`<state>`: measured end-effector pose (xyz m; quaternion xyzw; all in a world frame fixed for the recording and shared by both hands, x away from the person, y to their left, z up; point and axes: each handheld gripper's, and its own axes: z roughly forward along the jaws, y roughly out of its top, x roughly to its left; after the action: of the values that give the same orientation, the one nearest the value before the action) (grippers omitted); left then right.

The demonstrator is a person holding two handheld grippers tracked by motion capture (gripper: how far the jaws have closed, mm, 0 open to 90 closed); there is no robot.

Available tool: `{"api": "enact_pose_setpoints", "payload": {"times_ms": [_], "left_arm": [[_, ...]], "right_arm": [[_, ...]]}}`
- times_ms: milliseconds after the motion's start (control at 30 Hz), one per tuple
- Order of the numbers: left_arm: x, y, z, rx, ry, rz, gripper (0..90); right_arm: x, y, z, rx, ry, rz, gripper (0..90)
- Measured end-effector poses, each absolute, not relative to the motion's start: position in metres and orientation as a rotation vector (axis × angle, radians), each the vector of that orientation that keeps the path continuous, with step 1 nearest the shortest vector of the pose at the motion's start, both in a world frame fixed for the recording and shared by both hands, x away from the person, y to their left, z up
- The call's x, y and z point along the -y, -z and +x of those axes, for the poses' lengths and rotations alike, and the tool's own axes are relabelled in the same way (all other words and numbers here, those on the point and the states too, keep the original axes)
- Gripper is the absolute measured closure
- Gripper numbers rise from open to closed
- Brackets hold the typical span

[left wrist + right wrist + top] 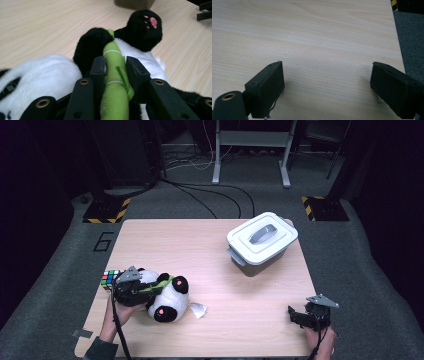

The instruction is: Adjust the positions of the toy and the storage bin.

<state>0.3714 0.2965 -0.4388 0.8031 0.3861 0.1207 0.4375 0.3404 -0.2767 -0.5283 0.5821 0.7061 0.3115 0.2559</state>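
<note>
Your left gripper (115, 72) is clamped on the green bamboo stalk (115, 82) that the panda plush (162, 295) hugs. In the left gripper view the stalk runs straight up between the two black jaws, its long axis in line with the gripper, both pads pressed on its sides. So the plush hangs off the gripper's front end, not beside it. Any lift or drag will likely take the toy by that soft stalk alone, and it may swing. The panda lies on its side at the near left of the table (210, 250), one pink-padded foot toward the middle, a white tag (198, 310) just to its right. The lidded white bin (261, 240) sits far right, well apart from the plush. If that is the goal, the move goes diagonally right and away. Your right gripper (299, 315) rests at the near right corner, jaws wide apart over bare wood, holding nothing; it is the closer one to the bin. Count: one panda, one stalk, one bin, one Rubik's cube (109, 279) just left of the left gripper, two grippers.
</note>
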Motion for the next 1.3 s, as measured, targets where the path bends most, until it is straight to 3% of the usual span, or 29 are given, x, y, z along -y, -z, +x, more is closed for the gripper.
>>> {"api": "enact_pose_setpoints", "payload": {"times_ms": [133,333,433,500,567,967,1300], "left_arm": [[-0.292,0.435,0.367,-1.046,-0.363,1.925,49.3],[-0.280,0.436,0.375,-1.123,-0.412,1.934,46.0],[-0.277,0.447,0.377,-1.134,-0.397,1.934,52.8],[-0.274,0.448,0.375,-1.085,-0.395,1.950,67.2],[-0.271,0.445,0.375,-1.012,-0.428,1.991,72.7],[-0.285,0.422,0.389,-0.683,-0.371,2.061,74.0],[-0.309,0.431,0.399,-0.627,-0.353,2.110,73.7]], "right_arm": [[0.277,0.528,0.340,-1.916,-0.845,1.581,11.1],[0.277,0.528,0.340,-1.916,-0.846,1.581,11.1],[0.277,0.528,0.340,-1.916,-0.846,1.581,11.2],[0.277,0.528,0.340,-1.916,-0.846,1.581,11.1],[0.277,0.528,0.340,-1.916,-0.846,1.581,11.2],[0.277,0.528,0.340,-1.916,-0.846,1.581,11.2],[0.277,0.528,0.341,-1.912,-0.845,1.582,11.2]]}}
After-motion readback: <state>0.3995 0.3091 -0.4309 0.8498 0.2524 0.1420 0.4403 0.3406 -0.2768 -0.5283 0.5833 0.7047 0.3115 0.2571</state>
